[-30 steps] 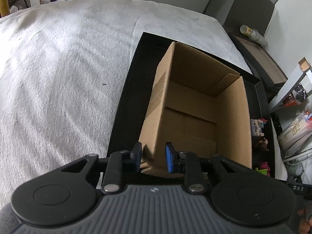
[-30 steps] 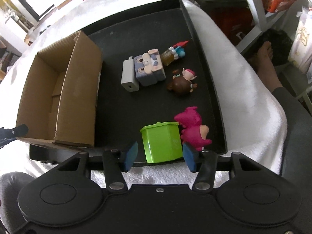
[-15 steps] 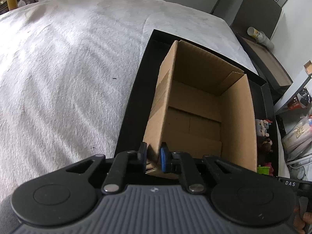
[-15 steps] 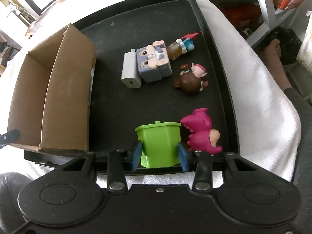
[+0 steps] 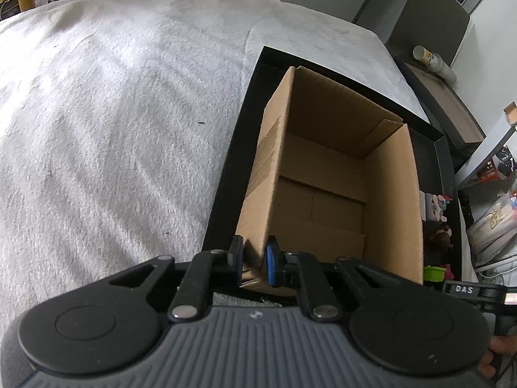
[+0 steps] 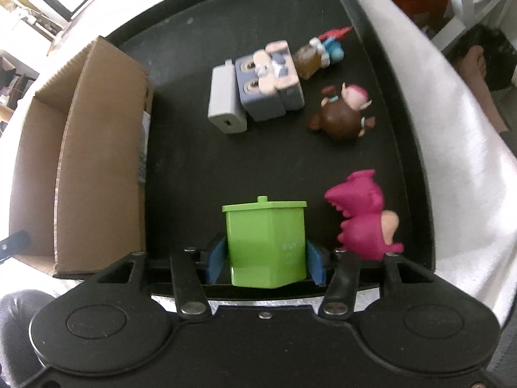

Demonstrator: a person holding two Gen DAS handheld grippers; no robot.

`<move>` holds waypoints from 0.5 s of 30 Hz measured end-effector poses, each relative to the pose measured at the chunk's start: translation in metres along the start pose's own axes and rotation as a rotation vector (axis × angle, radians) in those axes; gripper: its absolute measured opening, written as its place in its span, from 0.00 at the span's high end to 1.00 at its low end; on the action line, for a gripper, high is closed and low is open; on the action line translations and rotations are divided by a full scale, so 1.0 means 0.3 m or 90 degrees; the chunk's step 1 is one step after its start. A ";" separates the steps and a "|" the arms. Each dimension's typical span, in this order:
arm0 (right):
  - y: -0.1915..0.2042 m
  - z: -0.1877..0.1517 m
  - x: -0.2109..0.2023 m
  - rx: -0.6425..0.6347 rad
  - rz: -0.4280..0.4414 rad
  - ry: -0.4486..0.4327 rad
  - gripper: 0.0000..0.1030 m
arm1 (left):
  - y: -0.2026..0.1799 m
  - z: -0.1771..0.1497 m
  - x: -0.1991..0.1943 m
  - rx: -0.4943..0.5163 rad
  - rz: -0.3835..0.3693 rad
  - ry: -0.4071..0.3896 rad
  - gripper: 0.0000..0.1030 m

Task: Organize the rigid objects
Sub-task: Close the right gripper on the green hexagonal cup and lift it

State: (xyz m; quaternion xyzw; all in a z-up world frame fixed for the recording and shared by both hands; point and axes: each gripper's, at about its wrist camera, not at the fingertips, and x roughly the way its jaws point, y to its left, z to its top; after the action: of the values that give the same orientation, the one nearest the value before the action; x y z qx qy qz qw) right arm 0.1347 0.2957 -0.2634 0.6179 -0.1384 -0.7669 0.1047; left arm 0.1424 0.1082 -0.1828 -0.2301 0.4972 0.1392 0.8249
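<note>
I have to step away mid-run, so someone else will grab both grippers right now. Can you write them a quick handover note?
Left gripper: shut on the near wall of the cardboard box, steadying it on the black tray.
Right gripper: shut on the green bin, at the tray's near edge.
Done: nothing visible in the box.
Left: bin, pink dinosaur, brown figure, grey block toy, white charger, small blue-red figure.

green lidded toy bin (image 6: 266, 239) upright on black tray (image 6: 194, 168), beside open cardboard box (image 6: 100, 161) and pink figure (image 6: 365, 216).
</note>
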 end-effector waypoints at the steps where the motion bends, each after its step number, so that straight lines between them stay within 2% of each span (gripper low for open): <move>1: 0.000 0.002 0.004 0.002 0.002 0.000 0.51 | 0.001 -0.001 -0.003 0.000 0.002 -0.001 0.87; 15: 0.016 0.013 -0.113 0.020 0.031 -0.042 0.51 | 0.009 -0.014 -0.005 -0.016 0.003 -0.013 0.87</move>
State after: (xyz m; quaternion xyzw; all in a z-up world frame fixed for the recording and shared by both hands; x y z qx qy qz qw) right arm 0.1382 0.3027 -0.2299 0.5905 -0.1683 -0.7817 0.1090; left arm 0.1373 0.1083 -0.1837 -0.2379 0.4877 0.1493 0.8266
